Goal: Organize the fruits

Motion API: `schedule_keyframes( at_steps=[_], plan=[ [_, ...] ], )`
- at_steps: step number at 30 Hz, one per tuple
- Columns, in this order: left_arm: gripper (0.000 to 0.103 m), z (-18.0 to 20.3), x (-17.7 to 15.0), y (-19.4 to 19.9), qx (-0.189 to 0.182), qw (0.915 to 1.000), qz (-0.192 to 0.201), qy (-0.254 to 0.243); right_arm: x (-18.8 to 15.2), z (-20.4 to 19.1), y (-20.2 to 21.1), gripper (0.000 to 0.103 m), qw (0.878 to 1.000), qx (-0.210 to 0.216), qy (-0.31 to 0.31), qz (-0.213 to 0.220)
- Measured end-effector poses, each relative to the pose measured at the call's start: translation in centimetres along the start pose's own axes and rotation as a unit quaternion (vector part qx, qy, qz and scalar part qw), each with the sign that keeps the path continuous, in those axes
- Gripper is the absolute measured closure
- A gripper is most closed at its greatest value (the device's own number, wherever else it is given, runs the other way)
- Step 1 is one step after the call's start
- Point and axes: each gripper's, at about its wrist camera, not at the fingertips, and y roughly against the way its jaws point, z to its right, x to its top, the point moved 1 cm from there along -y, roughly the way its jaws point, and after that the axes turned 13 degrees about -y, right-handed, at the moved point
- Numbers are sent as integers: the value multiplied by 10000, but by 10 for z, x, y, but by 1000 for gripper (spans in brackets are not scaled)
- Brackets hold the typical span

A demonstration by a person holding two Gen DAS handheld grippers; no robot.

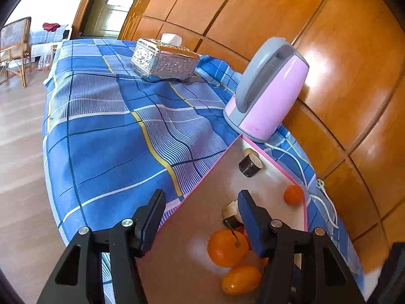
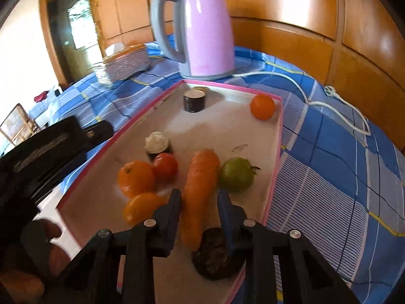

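A pink-rimmed tray [image 2: 274,152] on the table holds the produce. My right gripper [image 2: 199,197] is shut on a long carrot [image 2: 201,177], gripping it near its lower half. Beside the carrot lie a green tomato [image 2: 236,174], a red tomato [image 2: 165,167], an orange [image 2: 136,178] and an oval yellow fruit [image 2: 141,206]. A small orange [image 2: 262,106] sits in the far corner. My left gripper [image 1: 201,200] hangs open over the tray's near left rim [image 1: 202,177] with nothing between its fingers. The orange [image 1: 226,248] lies just right of it.
A pink kettle [image 2: 205,33] stands behind the tray, its white cord [image 2: 329,106] trailing right. A silver tissue box [image 1: 164,60] sits farther back on the blue plaid cloth [image 1: 101,139]. Dark cut pieces [image 2: 194,100] lie in the tray. A wooden wall [image 1: 329,50] borders the table.
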Motion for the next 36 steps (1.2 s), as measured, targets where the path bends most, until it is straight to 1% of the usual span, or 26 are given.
schedule_keyframes(
  at_steps=[2,4,5,8,15,21,24,26,30,35,36],
  plan=[
    [43,4,0,0,-49,9999,-20,-106,2,6,-3,74,9998,2,-208,-33],
    [41,8,-1,0,-57,9998,-30,-196,3,14,0,74,9984,209,-518,-42],
    [40,9,-1,0,-64,9997,-24,-220,3,15,2,74,9979,279,-591,-33],
    [39,12,-1,3,-91,9995,-1,-298,2,21,10,73,9957,452,-805,2],
    [39,22,-5,12,-209,9982,62,-558,-2,27,38,72,9921,556,-1056,400],
    [39,43,-12,25,-400,9930,113,-1108,-11,37,59,72,9897,314,-1217,689],
    [39,51,-18,32,-406,9900,158,-1340,-17,44,69,67,9883,96,-1257,854],
    [35,54,-21,38,-386,9880,211,-1482,-22,50,73,66,9874,-66,-1267,941],
    [32,58,-27,47,-290,9839,301,-1737,-32,60,79,66,9861,-364,-1227,1061],
    [20,61,-34,56,-131,9797,385,-1965,-46,60,82,65,9864,-660,-896,1207],
    [19,61,-35,58,-117,9789,394,-2000,-49,59,81,65,9866,-689,-827,1227]
  ],
)
